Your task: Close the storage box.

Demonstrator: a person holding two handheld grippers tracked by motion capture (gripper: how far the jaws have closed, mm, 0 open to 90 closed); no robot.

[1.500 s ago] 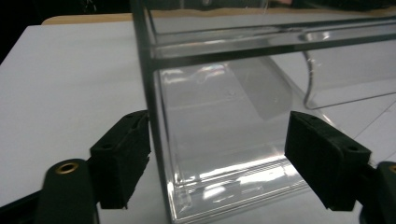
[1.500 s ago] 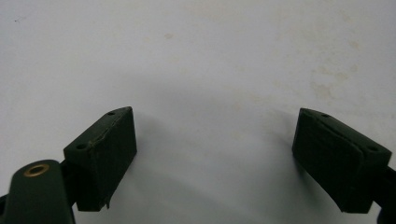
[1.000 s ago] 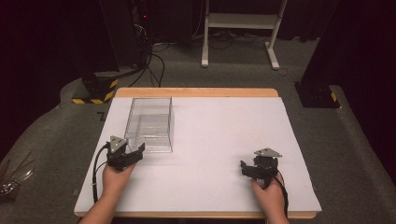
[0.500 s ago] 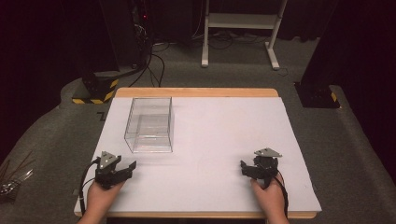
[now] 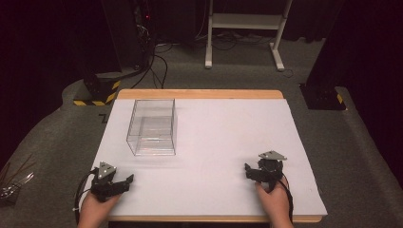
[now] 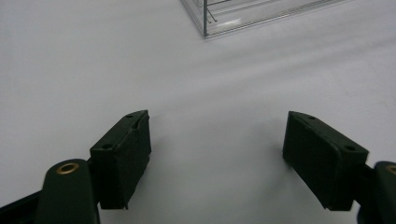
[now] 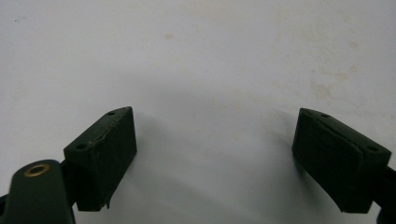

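Observation:
A clear plastic box [image 5: 153,127] stands empty on the white table top [image 5: 223,128], left of centre; its near corner [image 6: 233,18] shows at the top of the left gripper view. My left gripper [image 5: 124,183] rests near the table's front left corner, well short of the box, its jaws wide apart with nothing between them [image 6: 217,154]. My right gripper [image 5: 251,171] sits at the front right, also open and empty [image 7: 215,158], with bare white surface in front of it.
The table has a wooden rim [image 5: 199,94] at its far edge. Grey carpet [image 5: 57,142] surrounds it. A white metal stand [image 5: 247,28] and black cables [image 5: 157,61] lie on the floor behind. A hazard-striped base [image 5: 97,92] sits at the back left.
My left gripper has drawn back from beside the box toward the front left edge of the table. The right gripper has stayed in place.

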